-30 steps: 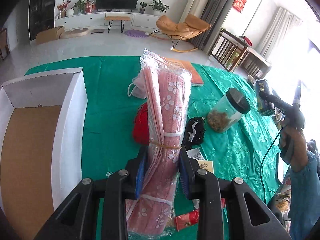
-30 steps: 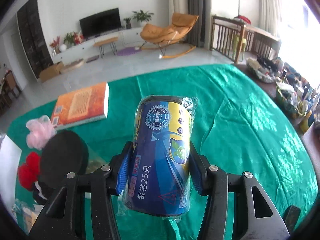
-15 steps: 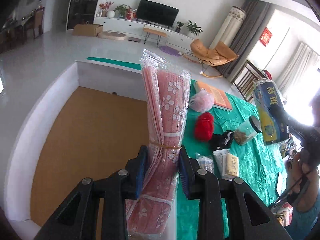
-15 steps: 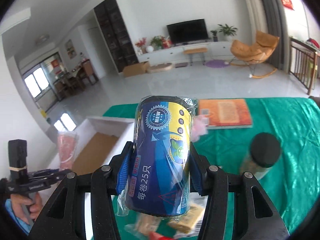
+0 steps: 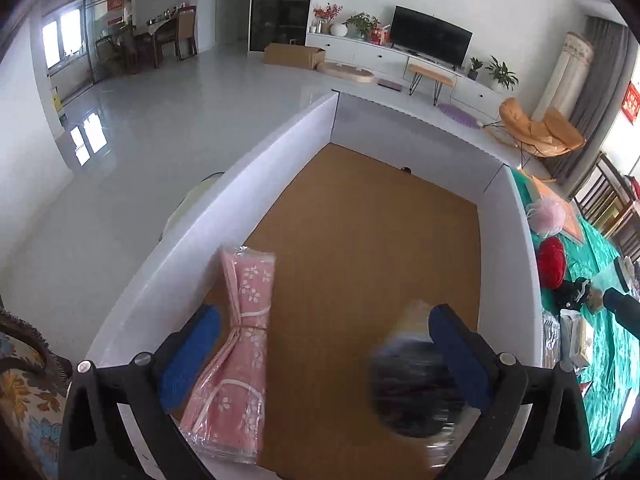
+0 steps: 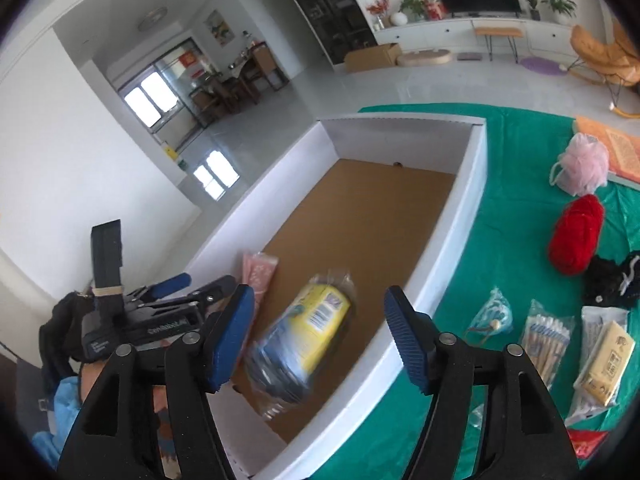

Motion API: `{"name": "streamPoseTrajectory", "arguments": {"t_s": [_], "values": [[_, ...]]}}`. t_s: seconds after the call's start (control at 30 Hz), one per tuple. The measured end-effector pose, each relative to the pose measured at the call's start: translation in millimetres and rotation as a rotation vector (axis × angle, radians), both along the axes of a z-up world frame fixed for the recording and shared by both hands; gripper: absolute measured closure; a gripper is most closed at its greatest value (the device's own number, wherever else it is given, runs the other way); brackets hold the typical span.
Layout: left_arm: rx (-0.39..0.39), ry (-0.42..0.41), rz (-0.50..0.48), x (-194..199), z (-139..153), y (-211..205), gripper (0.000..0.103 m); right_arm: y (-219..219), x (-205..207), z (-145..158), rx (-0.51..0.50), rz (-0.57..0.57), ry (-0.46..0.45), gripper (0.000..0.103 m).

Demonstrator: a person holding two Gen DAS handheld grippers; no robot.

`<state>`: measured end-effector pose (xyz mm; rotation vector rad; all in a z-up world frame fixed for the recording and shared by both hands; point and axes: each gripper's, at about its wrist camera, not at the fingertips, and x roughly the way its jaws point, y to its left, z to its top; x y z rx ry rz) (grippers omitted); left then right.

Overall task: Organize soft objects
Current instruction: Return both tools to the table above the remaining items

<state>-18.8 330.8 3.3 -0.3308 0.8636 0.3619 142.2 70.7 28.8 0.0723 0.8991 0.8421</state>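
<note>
A white-walled cardboard box (image 5: 508,248) with a brown floor lies below both grippers. My left gripper (image 5: 324,316) is over it, jaws opening wide, with nothing pressed between the pads. The pink flowered mask pack (image 5: 248,344) lies free on the box floor by the left wall. My right gripper (image 6: 320,296) is also opening above the box (image 6: 468,184). Below it the blue and yellow wrapped roll (image 6: 304,340) is blurred, loose between the fingers and touching neither pad. The roll (image 5: 412,384) shows blurred in the left wrist view too. The left gripper (image 6: 200,283) and pink pack (image 6: 260,268) show at left.
On the green tablecloth (image 6: 512,216) right of the box lie a pink bath puff (image 6: 582,164), red yarn (image 6: 576,236), a black soft item (image 6: 608,280), a cotton swab pack (image 6: 548,336), tissue packs (image 6: 608,360) and an orange book (image 6: 624,148).
Both grippers swung left from the table to over the box. The left one let go of the pink pack, which now lies in the box. The right one released the roll.
</note>
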Motion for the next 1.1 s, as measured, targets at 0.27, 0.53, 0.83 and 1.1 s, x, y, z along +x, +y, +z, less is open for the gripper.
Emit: {"name": "streamPoseTrajectory", "arguments": {"t_s": [0.27, 0.53, 0.83, 1.1], "values": [[-0.049, -0.131, -0.289, 20, 31, -107, 0.000, -127, -14, -24, -0.197, -0.371, -0.262, 0.030], [-0.083, -0.090, -0.660, 15, 14, -257, 0.000, -289, -20, -98, -0.377, -0.781, -0.165, 0.029], [0.043, 0.102, -0.738, 17, -73, -322, 0.000, -325, -13, -122, -0.405, -0.900, -0.036, 0.029], [0.087, 0.114, -0.686, 38, -103, -320, 0.000, -332, -20, -137, -0.402, -0.904, -0.013, 0.026]]}}
